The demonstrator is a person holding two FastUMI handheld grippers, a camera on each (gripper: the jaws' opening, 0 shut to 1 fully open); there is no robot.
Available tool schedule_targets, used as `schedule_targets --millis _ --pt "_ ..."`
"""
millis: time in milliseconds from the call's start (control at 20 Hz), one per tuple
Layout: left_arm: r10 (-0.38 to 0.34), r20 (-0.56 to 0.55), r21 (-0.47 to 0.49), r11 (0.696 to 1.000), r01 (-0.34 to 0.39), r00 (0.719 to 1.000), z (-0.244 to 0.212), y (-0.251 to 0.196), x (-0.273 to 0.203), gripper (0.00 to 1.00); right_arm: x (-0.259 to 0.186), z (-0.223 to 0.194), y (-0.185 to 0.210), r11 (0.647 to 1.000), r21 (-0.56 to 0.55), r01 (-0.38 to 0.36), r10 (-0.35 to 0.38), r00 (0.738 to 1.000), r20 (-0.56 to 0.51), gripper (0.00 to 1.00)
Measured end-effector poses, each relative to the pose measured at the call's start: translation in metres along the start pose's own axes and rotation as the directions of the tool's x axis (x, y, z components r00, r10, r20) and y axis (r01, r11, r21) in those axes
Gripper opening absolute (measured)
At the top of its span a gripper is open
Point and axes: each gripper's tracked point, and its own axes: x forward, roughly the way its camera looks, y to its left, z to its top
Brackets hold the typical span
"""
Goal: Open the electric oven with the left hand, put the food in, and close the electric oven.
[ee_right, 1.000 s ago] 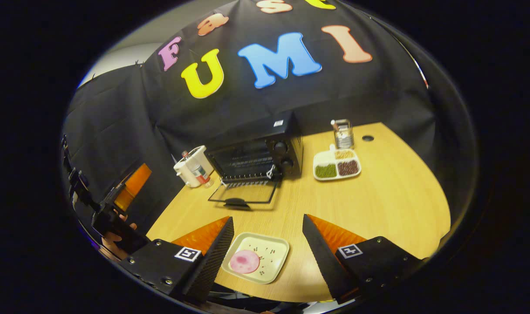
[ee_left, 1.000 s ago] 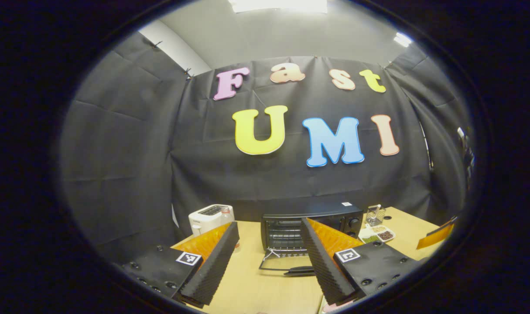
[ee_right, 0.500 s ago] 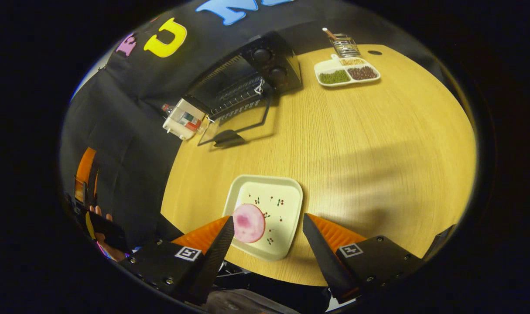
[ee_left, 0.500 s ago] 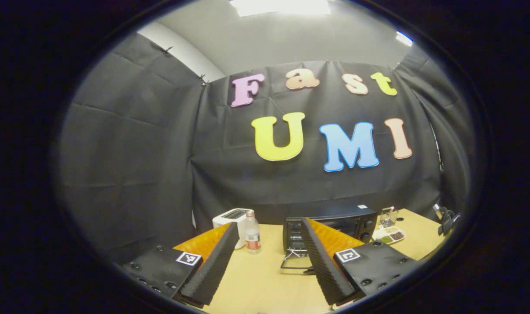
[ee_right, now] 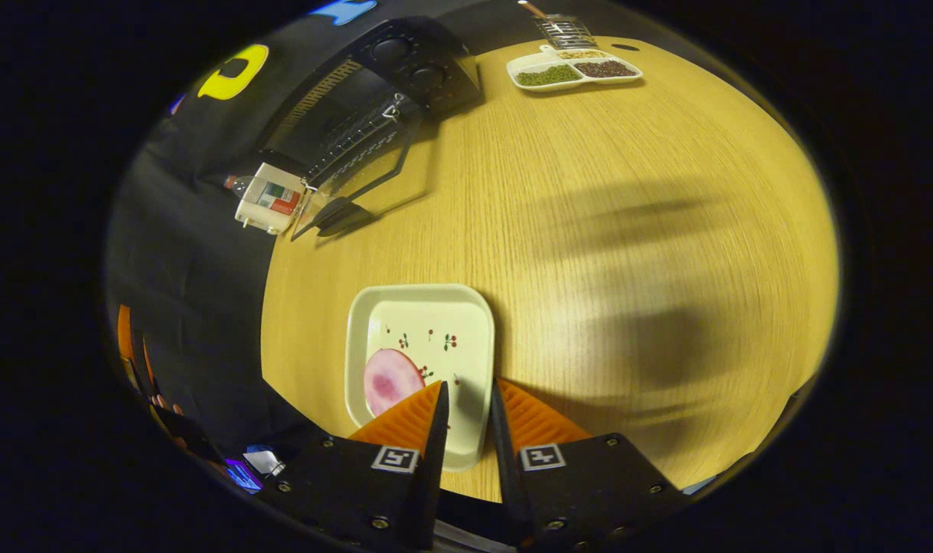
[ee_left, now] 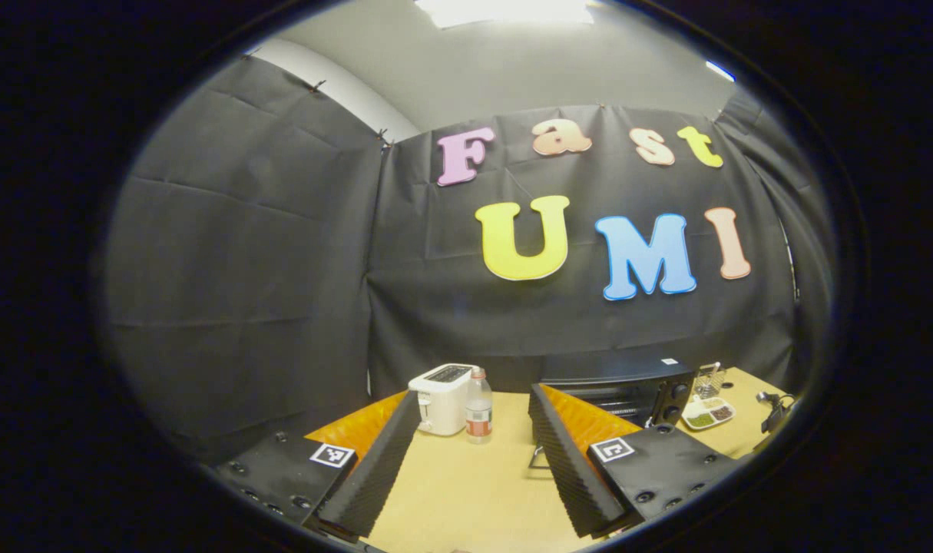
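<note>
1. The food (ee_right: 392, 380), a pink round slice, lies at the near left of a square plate (ee_right: 420, 307) on the table (ee_right: 627, 230), just in front of the right gripper (ee_right: 464, 407). That gripper's fingers are drawn nearly together over the plate's near rim, and I cannot tell whether they pinch the rim or only hover at it. If the hold is on a thin edge alone, the plate could tip on lifting and the slice slide off.
2. The slice sits off-centre, toward the left finger. A tilt that way would likely shed it onto the table.
3. The left gripper (ee_left: 472, 453) hangs over the table with its fingers spread wide, holding nothing. It could wander into the right arm's route.
4. The oven door (ee_right: 358, 188) lies folded down flat, its handle toward us. A low carry might clip it.
5. The electric oven (ee_right: 374, 84) stands open at the far edge, beside a toaster (ee_left: 443, 398) and bottle (ee_left: 478, 405). A skewed approach may catch the rack.
</note>
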Motion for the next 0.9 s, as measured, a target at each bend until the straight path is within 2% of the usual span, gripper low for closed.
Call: schedule_targets --millis 50,100,150,300,400,500,750,900 --pt "0.001 -0.002 -0.001 1.000 -0.001 1.000 -0.001 0.001 0.001 0.96 0.004 0.002 -0.002 1.000 0.027 -0.001 0.001 1.000 -0.009 0.19" --pt "0.002 -0.003 -0.002 1.000 -0.002 1.000 -0.002 0.001 0.001 1.00 -0.002 0.003 0.000 0.999 0.036 -0.024 0.025 1.000 -0.017 0.04" --pt "0.000 -0.003 -0.006 1.000 0.000 1.000 -0.002 0.001 0.002 1.00 0.002 0.005 -0.001 0.998 0.058 -0.011 0.012 1.000 -0.019 0.03" --pt "-0.010 -0.003 -0.019 1.000 0.010 1.000 -0.002 -0.001 0.004 1.00 0.000 -0.001 0.002 0.999 0.030 -0.025 0.026 0.999 -0.024 0.01" --pt "-0.018 0.006 -0.013 1.000 0.018 1.000 0.003 -0.003 0.004 1.00 -0.002 -0.002 0.011 0.995 0.058 -0.087 0.089 0.995 -0.032 0.00" --pt "-0.025 0.013 -0.005 1.000 0.025 1.000 0.004 -0.005 0.005 0.90 -0.004 -0.005 0.025 0.988 0.084 -0.129 0.132 0.991 -0.032 0.00" --pt "-0.036 0.009 -0.014 0.999 0.036 0.999 0.002 -0.010 0.011 1.00 -0.014 0.010 0.049 0.964 0.168 -0.208 0.210 0.978 0.009 0.00" --pt "-0.043 0.010 -0.018 0.999 0.043 0.999 0.000 -0.012 0.018 1.00 -0.021 0.034 0.066 0.946 0.222 -0.237 0.228 0.972 0.065 0.00"
